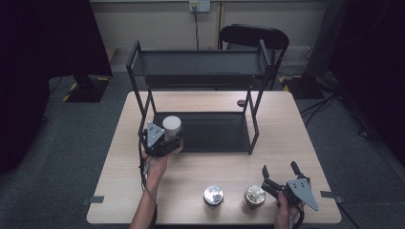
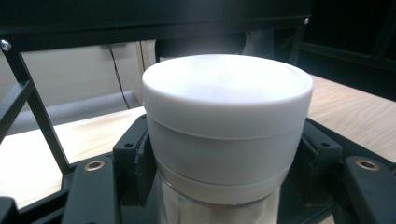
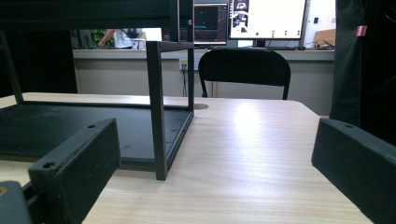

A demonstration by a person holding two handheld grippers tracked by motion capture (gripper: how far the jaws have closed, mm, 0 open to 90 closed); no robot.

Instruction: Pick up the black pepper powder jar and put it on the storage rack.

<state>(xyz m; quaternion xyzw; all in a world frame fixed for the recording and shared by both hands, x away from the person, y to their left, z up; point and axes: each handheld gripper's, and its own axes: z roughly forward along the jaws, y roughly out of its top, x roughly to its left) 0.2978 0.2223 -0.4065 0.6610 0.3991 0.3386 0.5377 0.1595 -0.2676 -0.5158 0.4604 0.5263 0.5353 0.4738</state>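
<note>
My left gripper (image 1: 171,138) is shut on a white-lidded jar (image 1: 171,125) at the front left corner of the black rack's lower shelf (image 1: 215,133). In the left gripper view the jar's white lid (image 2: 227,107) stands upright between the two black jaws, which press its sides, and the gripper (image 2: 224,168) is shut on it. My right gripper (image 1: 278,170) stands open near the table's front right edge, nothing between its jaws. In the right gripper view it (image 3: 219,163) faces the rack's front right post (image 3: 157,112) across bare tabletop.
Two jars stand near the front edge: a silver-lidded one (image 1: 213,195) and a gold-lidded one (image 1: 254,195), just left of the right gripper. The two-tier black rack (image 1: 200,64) fills the table's middle and back. A black chair (image 1: 253,36) stands behind the table.
</note>
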